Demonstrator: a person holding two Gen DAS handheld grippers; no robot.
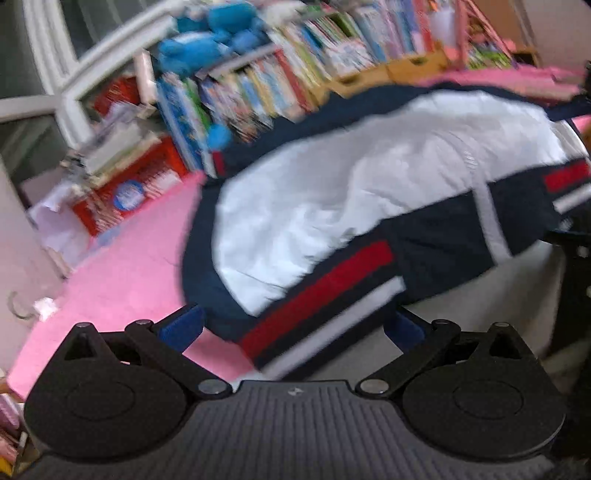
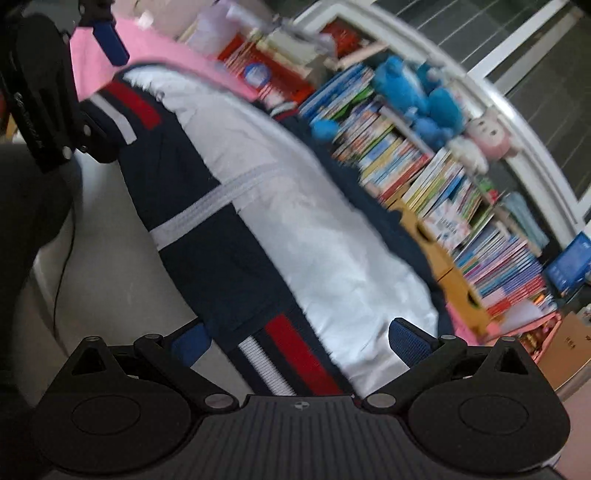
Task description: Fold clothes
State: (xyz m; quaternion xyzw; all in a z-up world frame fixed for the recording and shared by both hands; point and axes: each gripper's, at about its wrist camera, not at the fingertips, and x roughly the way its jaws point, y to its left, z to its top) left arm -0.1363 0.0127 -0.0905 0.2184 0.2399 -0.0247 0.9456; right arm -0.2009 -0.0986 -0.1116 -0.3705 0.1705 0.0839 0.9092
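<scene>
A navy and white jacket (image 1: 332, 192) with red and white hem bands and a white zipper lies spread over a pink surface (image 1: 122, 269). Its hem hangs past the near edge. My left gripper (image 1: 291, 328) is open, its blue fingertips (image 1: 181, 326) standing wide on either side of a striped hem corner. My right gripper (image 2: 301, 341) is open too, straddling the jacket's (image 2: 295, 206) other striped hem corner. Whether either set of pads touches the cloth is unclear in the blur. The left gripper (image 2: 99, 33) also shows at the right wrist view's top left.
Behind the pink surface stands a shelf packed with colourful books (image 1: 258, 85) and blue plush toys (image 1: 207, 40). A red box (image 1: 125, 192) sits at the left. A window frame (image 2: 517, 92) runs behind the shelf. Pale floor (image 2: 122, 240) lies below the near edge.
</scene>
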